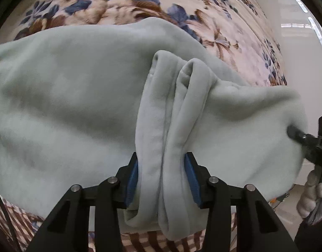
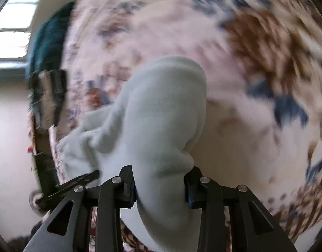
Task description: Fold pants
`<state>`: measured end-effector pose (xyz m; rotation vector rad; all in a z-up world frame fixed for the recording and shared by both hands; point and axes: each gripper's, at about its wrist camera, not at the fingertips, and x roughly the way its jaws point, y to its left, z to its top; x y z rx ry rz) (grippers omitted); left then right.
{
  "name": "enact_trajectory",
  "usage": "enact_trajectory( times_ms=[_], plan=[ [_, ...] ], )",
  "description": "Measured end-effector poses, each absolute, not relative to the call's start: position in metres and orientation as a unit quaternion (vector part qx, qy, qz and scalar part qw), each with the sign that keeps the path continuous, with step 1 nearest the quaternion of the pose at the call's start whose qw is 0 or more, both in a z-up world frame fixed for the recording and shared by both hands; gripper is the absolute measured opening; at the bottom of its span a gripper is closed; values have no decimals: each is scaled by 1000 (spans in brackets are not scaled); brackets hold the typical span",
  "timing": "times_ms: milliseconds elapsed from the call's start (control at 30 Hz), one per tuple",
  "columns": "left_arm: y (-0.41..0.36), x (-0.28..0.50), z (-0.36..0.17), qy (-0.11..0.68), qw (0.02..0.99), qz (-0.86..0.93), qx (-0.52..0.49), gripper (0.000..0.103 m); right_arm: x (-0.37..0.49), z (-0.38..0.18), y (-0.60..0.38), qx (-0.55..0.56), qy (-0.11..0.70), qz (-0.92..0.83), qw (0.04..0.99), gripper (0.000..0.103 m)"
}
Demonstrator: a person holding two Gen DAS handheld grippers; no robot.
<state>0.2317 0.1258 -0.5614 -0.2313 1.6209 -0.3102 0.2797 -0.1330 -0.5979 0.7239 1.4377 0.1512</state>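
Note:
The pants [image 1: 66, 105] are pale grey-green fleece, held up over a floral bedspread. My left gripper [image 1: 164, 178] is shut on a bunched fold of the pants between its blue pads [image 1: 132, 180]. My right gripper [image 2: 161, 187] is shut on another bunched part of the pants [image 2: 161, 113]. The right gripper also shows at the right edge of the left wrist view [image 1: 295, 133], pinching the cloth's edge. The left gripper shows at the left of the right wrist view [image 2: 77, 180]. The right wrist view is blurred.
The floral bedspread [image 1: 140, 2] fills the background; it also shows in the right wrist view [image 2: 255, 63]. A checked brown cloth [image 1: 20, 216] lies at the bottom. A dark teal item [image 2: 49, 37] sits at the bed's far edge. A white wall [image 1: 295, 48] stands beyond.

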Motion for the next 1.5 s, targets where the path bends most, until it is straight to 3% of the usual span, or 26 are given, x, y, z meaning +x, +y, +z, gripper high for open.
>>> enact_trajectory(
  times_ms=[100,167,200,267,333,400,500,600,633,667,700,733,900,1000,1067,1100,1167,1233,1267,1300,1333,1367,1400,1433,1500],
  plan=[
    [125,235,-561,726,667,-128,-112,42,283,-622,-134,294,682,45,668,41],
    [129,235,-545,724,669,-120,-119,43,278,-642,-135,276,718,19,639,63],
    [132,234,-534,718,674,-118,-127,44,272,-638,-139,276,714,8,644,64],
    [139,228,-503,695,690,-122,-160,59,258,-619,-145,286,695,-15,659,64],
    [137,222,-491,687,692,-132,-177,65,237,-593,-150,296,671,-51,678,65],
    [125,220,-500,703,671,-143,-186,66,204,-570,-149,352,629,-71,689,65],
    [107,219,-539,742,633,-132,-178,66,167,-579,-139,455,607,-64,649,65],
    [94,219,-551,741,645,-125,-138,55,151,-613,-113,523,610,-66,593,65],
    [92,218,-550,737,655,-124,-111,34,148,-622,-104,537,605,-68,584,64],
    [90,218,-548,733,665,-122,-83,21,145,-634,-101,560,594,-74,573,57],
    [92,218,-547,729,669,-123,-71,18,145,-642,-98,569,588,-85,569,41],
    [96,219,-546,726,673,-122,-67,15,141,-648,-96,577,579,-106,566,9],
    [107,213,-546,728,674,-126,-17,14,137,-635,-82,567,572,-92,585,9],
    [104,214,-540,729,671,-129,-25,17,133,-645,-77,564,599,-88,561,21],
    [116,210,-528,731,666,-121,-85,36,129,-650,-82,573,596,-99,554,61],
    [123,207,-521,726,666,-118,-122,42,126,-653,-83,585,587,-98,551,65],
    [133,200,-514,720,669,-99,-159,67,124,-660,-86,616,564,-89,543,65],
    [136,195,-520,724,655,-89,-196,68,132,-666,-85,616,561,-93,545,65],
    [133,194,-534,737,639,-78,-206,68,133,-668,-85,613,560,-98,549,59],
    [130,193,-543,740,635,-71,-210,68,134,-669,-85,605,563,-109,553,45],
    [124,194,-550,739,637,-66,-210,65,136,-670,-84,600,562,-117,558,25],
    [121,192,-556,736,644,-58,-198,41,137,-666,-83,599,558,-119,562,19],
    [116,190,-557,734,652,-62,-182,29,138,-658,-81,595,553,-117,571,17],
    [114,186,-556,733,660,-65,-155,24,139,-649,-78,584,554,-116,582,16],
    [107,179,-558,736,664,-69,-111,24,135,-639,-74,570,559,-114,591,16]
  ],
)
